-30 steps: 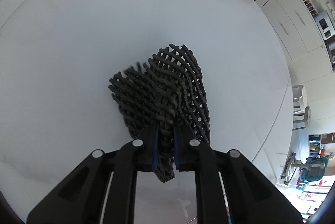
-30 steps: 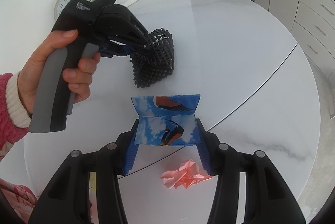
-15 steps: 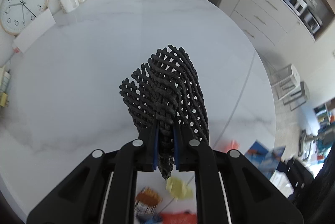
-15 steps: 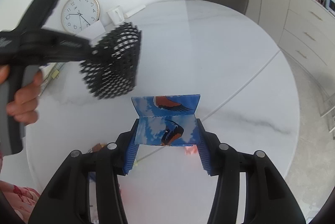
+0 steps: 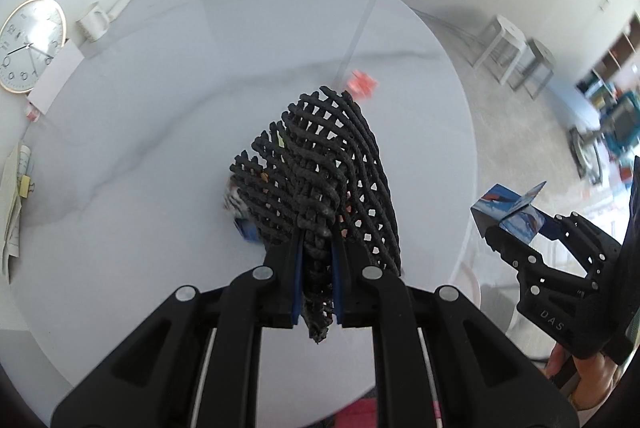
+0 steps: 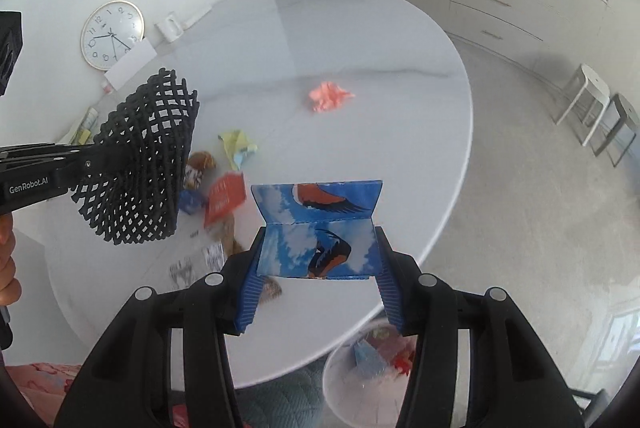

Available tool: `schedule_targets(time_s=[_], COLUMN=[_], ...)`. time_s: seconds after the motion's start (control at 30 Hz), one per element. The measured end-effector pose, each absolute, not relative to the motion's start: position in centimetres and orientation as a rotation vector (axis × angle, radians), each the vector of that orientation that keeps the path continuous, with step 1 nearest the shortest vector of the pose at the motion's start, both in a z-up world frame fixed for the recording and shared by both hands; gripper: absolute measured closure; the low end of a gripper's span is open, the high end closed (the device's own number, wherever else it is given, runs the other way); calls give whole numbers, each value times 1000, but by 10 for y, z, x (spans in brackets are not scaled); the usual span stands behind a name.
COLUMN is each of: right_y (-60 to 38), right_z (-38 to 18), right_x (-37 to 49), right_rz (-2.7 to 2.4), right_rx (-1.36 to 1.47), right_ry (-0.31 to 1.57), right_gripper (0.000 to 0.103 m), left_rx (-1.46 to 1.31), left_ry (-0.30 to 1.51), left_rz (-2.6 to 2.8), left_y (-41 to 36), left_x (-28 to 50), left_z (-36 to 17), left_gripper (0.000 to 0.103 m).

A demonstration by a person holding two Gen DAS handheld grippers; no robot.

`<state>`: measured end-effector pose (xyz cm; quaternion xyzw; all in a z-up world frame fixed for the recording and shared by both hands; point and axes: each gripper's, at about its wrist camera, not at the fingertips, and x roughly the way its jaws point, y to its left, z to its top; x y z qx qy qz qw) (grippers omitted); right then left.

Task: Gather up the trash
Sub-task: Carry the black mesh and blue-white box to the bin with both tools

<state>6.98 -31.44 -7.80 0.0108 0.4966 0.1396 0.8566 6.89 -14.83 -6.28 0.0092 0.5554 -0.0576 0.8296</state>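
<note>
Both wrist fisheye cameras are looking forward and down along their tongs, from above the round white marble desk (image 5: 160,168) (image 6: 360,48). Both are sharing the desk and crumpled pink paper (image 5: 361,83) (image 6: 329,95).

Left gripper (image 5: 316,268) jaws clamped; right gripper (image 6: 316,292) jaws spread, gripping.

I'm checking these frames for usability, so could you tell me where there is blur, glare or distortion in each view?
Left wrist view: the mesh and left gripper are sharp, but the pink wad and the wrappers behind the mesh smear with motion; fisheye bends the table rim. Right wrist view: the card is crisp, the wrappers are slightly smeared, and the bin below is blurred.
</note>
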Motion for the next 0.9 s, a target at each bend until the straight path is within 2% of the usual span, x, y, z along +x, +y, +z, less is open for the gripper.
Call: schedule_targets(time_s=[0.4, 0.57, 0.9], right_y=[-398, -431, -490], right_z=[-103, -114, -130], right_x=[-73, -86, -88], right_rz=[40, -5, 52], right_rx=[162, 190, 183], right_ry=[1111, 1125, 1147], right_gripper=[52, 52, 52], left_rx=[200, 261, 303], left_ry=[1272, 1305, 1443], left_rz=[-427, -514, -524], left_y=[-245, -305, -379], left_x=[-31, -60, -55], left_z=[-101, -125, -194], left_gripper=[91, 91, 91])
